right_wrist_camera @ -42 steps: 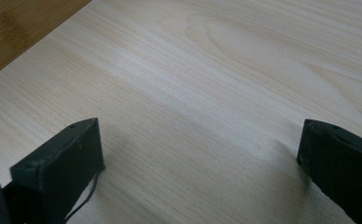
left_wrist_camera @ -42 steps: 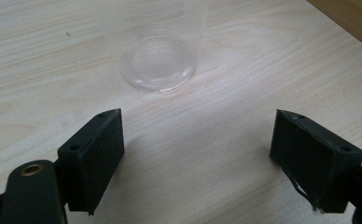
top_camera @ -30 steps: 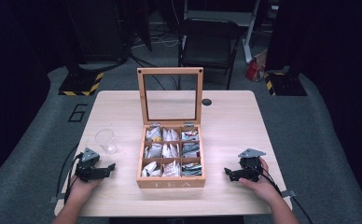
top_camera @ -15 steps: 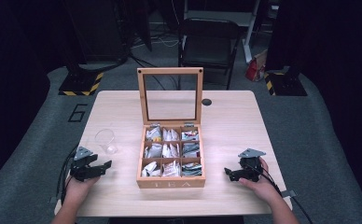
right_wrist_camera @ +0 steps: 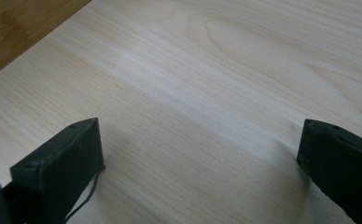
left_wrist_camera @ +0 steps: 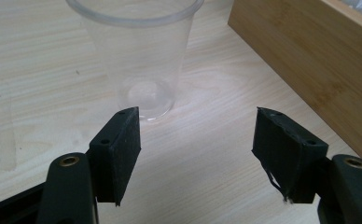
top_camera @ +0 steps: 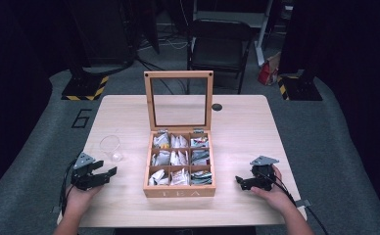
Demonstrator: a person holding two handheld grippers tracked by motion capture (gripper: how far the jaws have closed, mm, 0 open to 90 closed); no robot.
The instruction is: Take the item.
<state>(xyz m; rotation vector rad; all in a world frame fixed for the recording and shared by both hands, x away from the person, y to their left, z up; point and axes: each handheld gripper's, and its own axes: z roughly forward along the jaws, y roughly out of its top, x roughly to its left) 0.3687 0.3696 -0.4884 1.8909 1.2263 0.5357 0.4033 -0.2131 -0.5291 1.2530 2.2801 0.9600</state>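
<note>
A wooden tea box (top_camera: 180,192) stands in the middle of the table, its glass lid (top_camera: 179,101) raised upright, and several compartments hold tea bags (top_camera: 178,157). A clear plastic cup (top_camera: 110,147) stands upright left of the box. My left gripper (top_camera: 107,176) is open just short of the cup (left_wrist_camera: 137,51), nothing between its jaws, with the box wall (left_wrist_camera: 319,60) off to one side. My right gripper (top_camera: 239,181) rests open on the table right of the box, its jaws (right_wrist_camera: 193,154) wide apart over bare wood.
A small dark round hole (top_camera: 217,106) sits in the table (top_camera: 256,132) behind the box. A black chair (top_camera: 220,46) stands beyond the far edge. Cables trail from both grippers off the near edge.
My left gripper has shifted slightly forward and turned toward the cup. The right gripper has stayed still.
</note>
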